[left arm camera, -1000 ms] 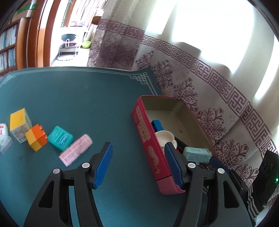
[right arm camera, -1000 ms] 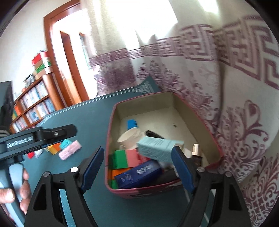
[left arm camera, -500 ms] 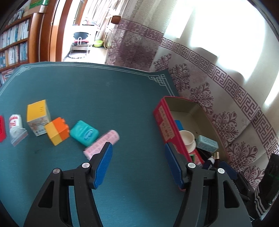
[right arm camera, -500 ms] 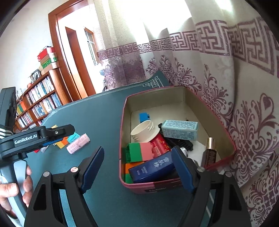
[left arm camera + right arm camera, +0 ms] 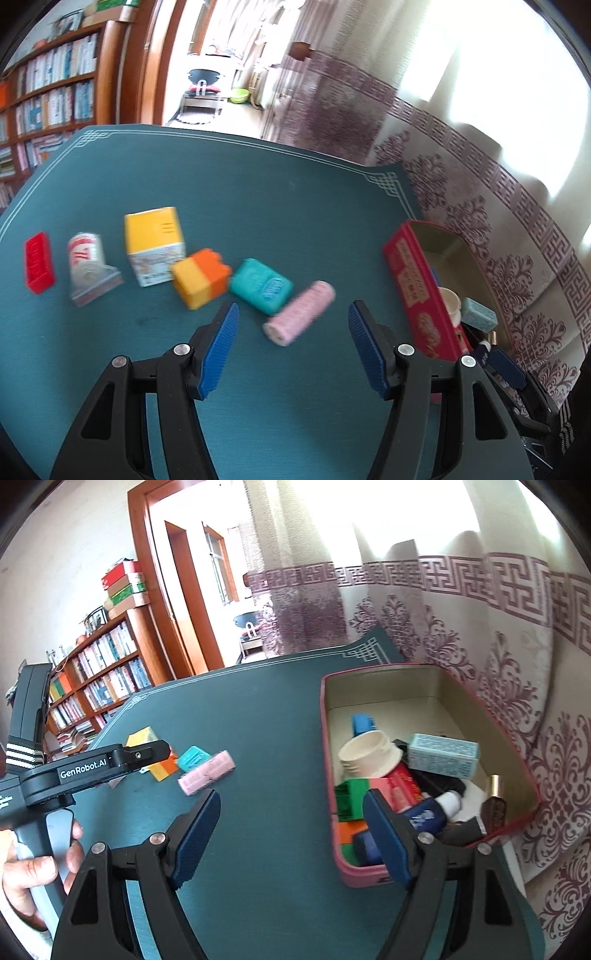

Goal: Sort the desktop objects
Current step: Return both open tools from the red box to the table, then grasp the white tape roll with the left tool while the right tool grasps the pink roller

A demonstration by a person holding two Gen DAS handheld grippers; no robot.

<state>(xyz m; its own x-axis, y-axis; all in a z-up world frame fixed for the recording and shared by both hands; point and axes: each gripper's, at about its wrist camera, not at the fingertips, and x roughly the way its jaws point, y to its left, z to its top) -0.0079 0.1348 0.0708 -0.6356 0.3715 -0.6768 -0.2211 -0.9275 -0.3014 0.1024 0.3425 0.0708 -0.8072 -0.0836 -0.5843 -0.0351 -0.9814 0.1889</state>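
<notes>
Left gripper (image 5: 293,325) has swung from tin (image 5: 417,291) toward pink roll (image 5: 300,317).

Teal mat (image 5: 258,199), red box (image 5: 413,280)

Bookshelf (image 5: 99,679); patterned curtain (image 5: 480,609) — doorway (image 5: 214,66)

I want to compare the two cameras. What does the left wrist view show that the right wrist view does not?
Only left wrist view: red brick, white roll.

Only right wrist view: green block and dark bottle in the tin; hand holding the left gripper.

Both: pink case, teal box, red tin, white cup.
</notes>
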